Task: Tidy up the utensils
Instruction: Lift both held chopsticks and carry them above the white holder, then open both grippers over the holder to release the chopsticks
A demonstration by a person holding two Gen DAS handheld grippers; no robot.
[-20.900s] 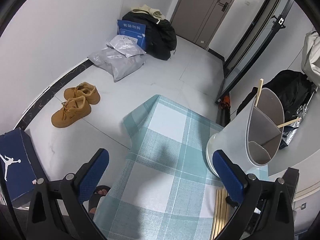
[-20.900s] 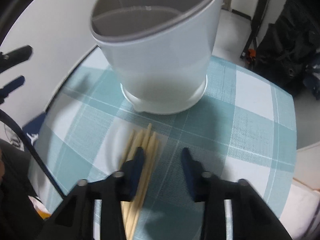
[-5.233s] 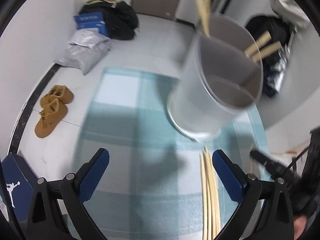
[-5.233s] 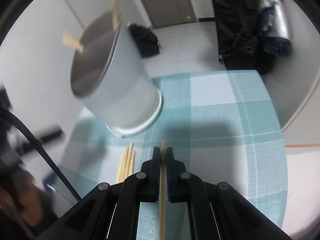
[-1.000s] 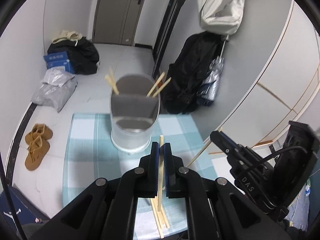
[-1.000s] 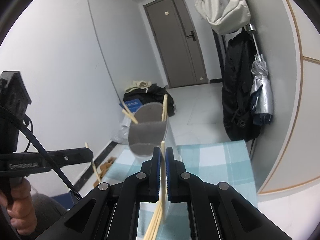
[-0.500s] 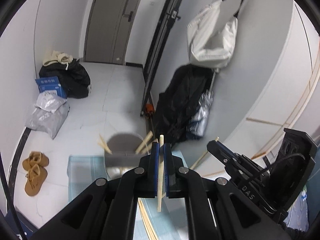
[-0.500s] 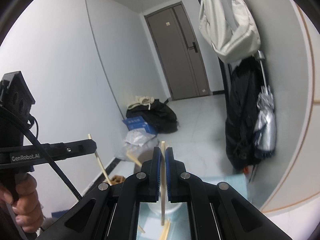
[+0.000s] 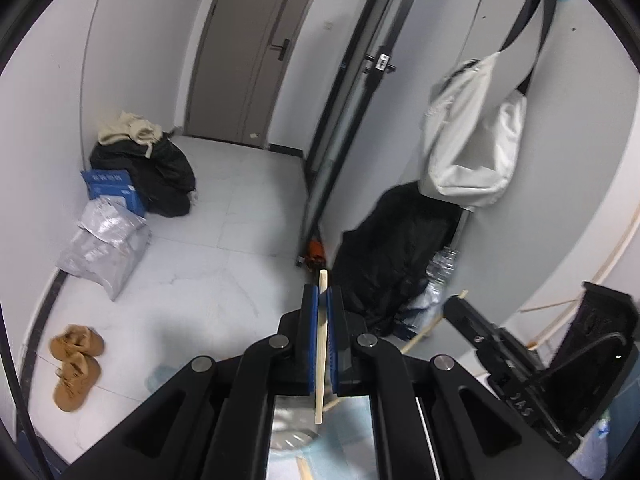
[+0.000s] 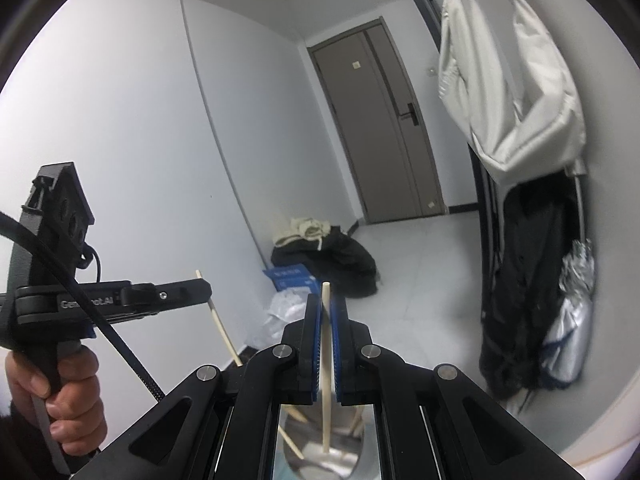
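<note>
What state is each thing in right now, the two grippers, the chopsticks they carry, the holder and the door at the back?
left gripper: shut on a chopstick.
left chopstick: clamped, upright.
right gripper: shut on a chopstick.
right chopstick: clamped, upright, above the holder.
utensil holder: below the gripper, chopsticks standing in it.
door: closed.

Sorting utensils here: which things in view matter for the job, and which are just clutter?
Job:
left gripper with its chopstick
right gripper with its chopstick
utensil holder

Clutter:
tan shoes
blue box
white bag
silver umbrella
</note>
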